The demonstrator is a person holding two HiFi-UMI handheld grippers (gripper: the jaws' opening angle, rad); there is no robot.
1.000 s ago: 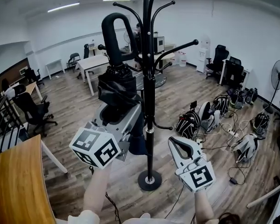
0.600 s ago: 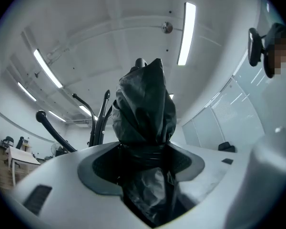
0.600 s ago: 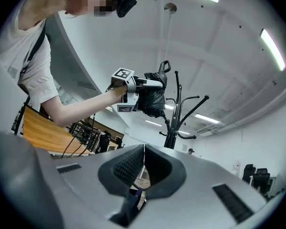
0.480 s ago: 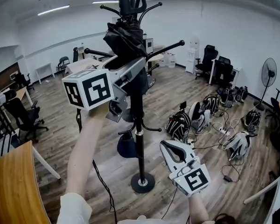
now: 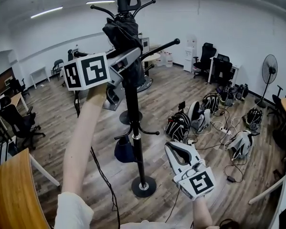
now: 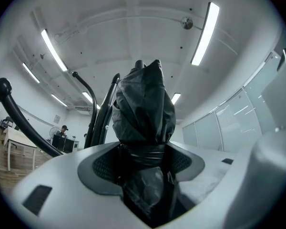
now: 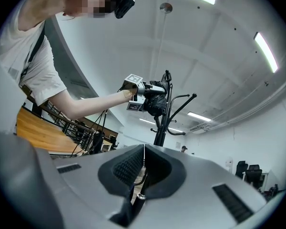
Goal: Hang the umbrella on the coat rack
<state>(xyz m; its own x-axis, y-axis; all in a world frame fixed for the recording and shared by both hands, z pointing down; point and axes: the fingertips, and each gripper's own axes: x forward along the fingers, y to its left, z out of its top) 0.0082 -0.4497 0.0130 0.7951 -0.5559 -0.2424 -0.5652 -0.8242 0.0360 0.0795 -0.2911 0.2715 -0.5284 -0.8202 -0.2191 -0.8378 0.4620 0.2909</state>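
High at the top of the head view, my left gripper (image 5: 129,57) is shut on a folded black umbrella (image 5: 123,32), pressed against the black coat rack (image 5: 135,142). The curved handle runs up past the frame's top edge among the upper hooks, so its seat on a hook is hidden. The left gripper view shows the umbrella's fabric (image 6: 145,113) bunched between the jaws of my left gripper (image 6: 143,163), with rack hooks (image 6: 88,97) behind it. My right gripper (image 5: 176,147) hangs low, right of the pole, shut and empty. From below, my right gripper (image 7: 143,168) faces the rack (image 7: 163,123).
A wooden table (image 5: 14,190) lies at the lower left. Bags and cables (image 5: 200,118) litter the floor right of the rack base (image 5: 143,186). A dark bag (image 5: 124,151) hangs low on the rack. A standing fan (image 5: 269,70) and office chairs (image 5: 214,63) stand farther right.
My left gripper has lifted the umbrella from mid-height beside the pole up to the top hooks. The right gripper has stayed low and hardly moved.
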